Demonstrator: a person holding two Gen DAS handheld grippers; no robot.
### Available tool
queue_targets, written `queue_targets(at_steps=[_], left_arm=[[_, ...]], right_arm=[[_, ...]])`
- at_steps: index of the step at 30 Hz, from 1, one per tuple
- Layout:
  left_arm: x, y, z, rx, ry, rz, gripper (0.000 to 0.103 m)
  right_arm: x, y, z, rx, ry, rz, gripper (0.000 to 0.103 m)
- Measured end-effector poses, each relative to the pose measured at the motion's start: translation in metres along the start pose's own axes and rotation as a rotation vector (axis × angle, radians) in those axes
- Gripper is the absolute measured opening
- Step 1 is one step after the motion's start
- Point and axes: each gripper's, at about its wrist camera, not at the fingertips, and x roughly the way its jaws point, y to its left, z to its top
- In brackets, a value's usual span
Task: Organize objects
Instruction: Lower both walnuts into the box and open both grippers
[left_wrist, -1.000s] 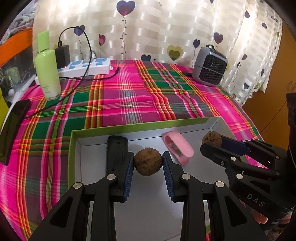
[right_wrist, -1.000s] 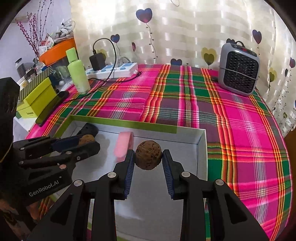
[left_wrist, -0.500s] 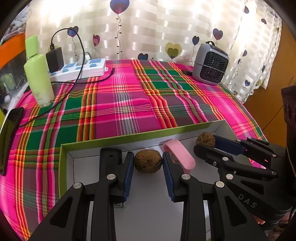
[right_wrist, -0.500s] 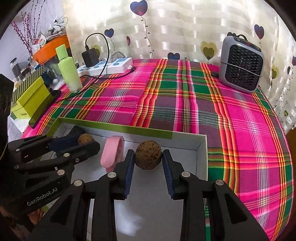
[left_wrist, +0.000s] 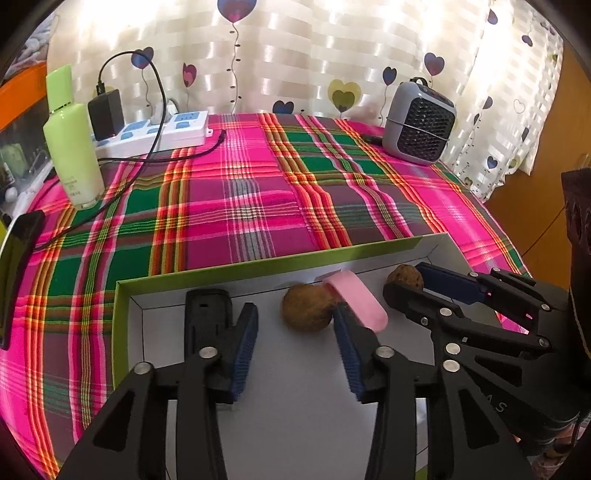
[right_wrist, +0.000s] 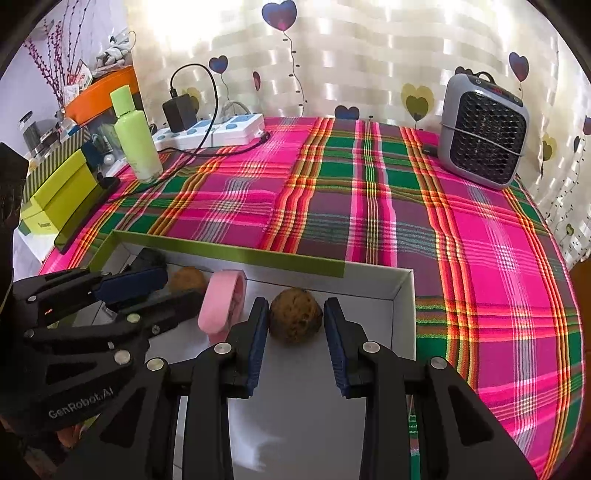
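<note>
Hiding pink ring's (left_wrist: 354, 301) base — left tool (left_wrist: 295, 334)

A pink, green and red plaid cloth (left_wrist: 258, 192) is seen; the box (left_wrist: 221, 267) is green-rimmed and white inside, the walnut (left_wrist: 306, 308) brown, the ring (left_wrist: 356, 299) pink.

Backlit cream curtain (right_wrist: 369, 55) with heart balloons hangs behind a table under plaid cloth (right_wrist: 369, 206).

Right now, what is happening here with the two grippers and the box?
A person is putting walnuts into the white box with two grippers. The left gripper is opening; its walnut lies in the box beside the pink ring. The right gripper holds the other walnut low in the box.
</note>
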Motion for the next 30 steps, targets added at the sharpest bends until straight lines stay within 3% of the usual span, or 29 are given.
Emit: queue_targets(at_steps=[7,30], left_arm=[[-0.009,0.002,-0.005,-0.013,-0.004,0.007,0.046],[-0.055,0.006,-0.035,-0.048,-0.061,0.005,0.046]], right_arm=[[-0.007,0.002,-0.004,-0.008,-0.019,-0.024,0.049],[-0.047,0.010,-0.026,0.023,-0.065,-0.047,0.050]])
